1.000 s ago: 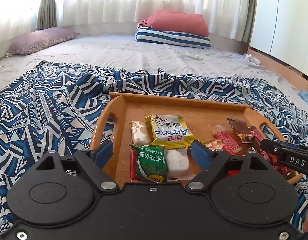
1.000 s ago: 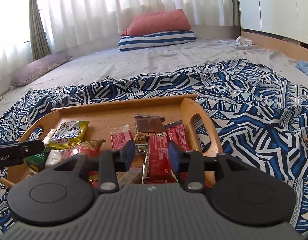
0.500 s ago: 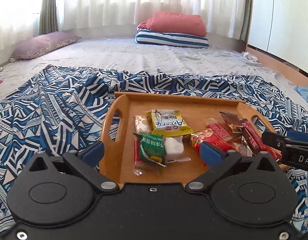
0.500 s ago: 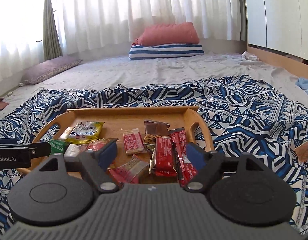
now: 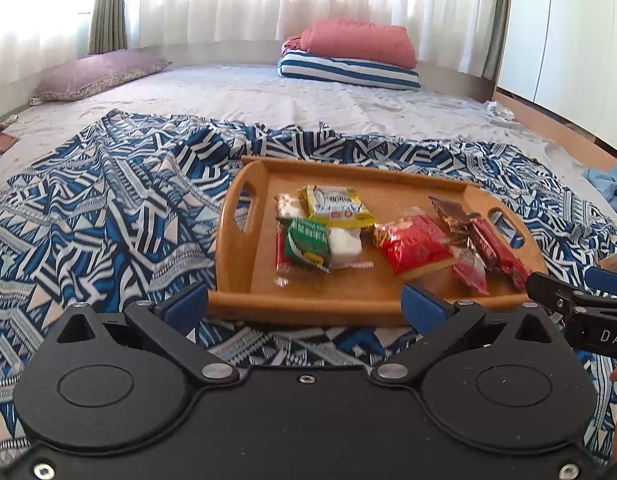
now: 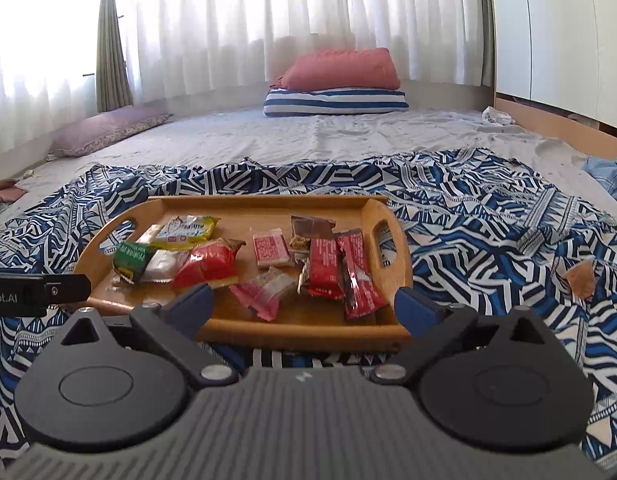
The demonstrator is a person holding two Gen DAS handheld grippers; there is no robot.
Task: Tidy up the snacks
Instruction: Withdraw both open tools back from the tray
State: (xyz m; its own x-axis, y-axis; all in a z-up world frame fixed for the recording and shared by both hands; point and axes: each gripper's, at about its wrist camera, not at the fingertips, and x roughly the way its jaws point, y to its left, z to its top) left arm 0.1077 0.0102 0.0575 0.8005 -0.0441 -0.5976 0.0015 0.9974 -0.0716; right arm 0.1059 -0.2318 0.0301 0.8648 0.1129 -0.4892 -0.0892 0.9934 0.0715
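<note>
Left tool (image 5: 304,304) wide apart, empty | right tool (image 6: 304,304) opening, empty | risk: tray (image 6: 308,330) tipping on soft bed, snacks (image 6: 326,266) sliding

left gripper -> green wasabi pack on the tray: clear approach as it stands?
Probably yes. The left gripper is open and empty, in front of the tray's near rim, and the green pack lies on top of its pile. Only the low rim lies between.

The left gripper (image 5: 304,304) is held tilted downward, its blue pads (image 5: 186,306) spread wide with nothing gripped. The right gripper (image 6: 304,306) is angled likewise, its jaws opening, nothing pressed between them. Both are carried side by side.
</note>
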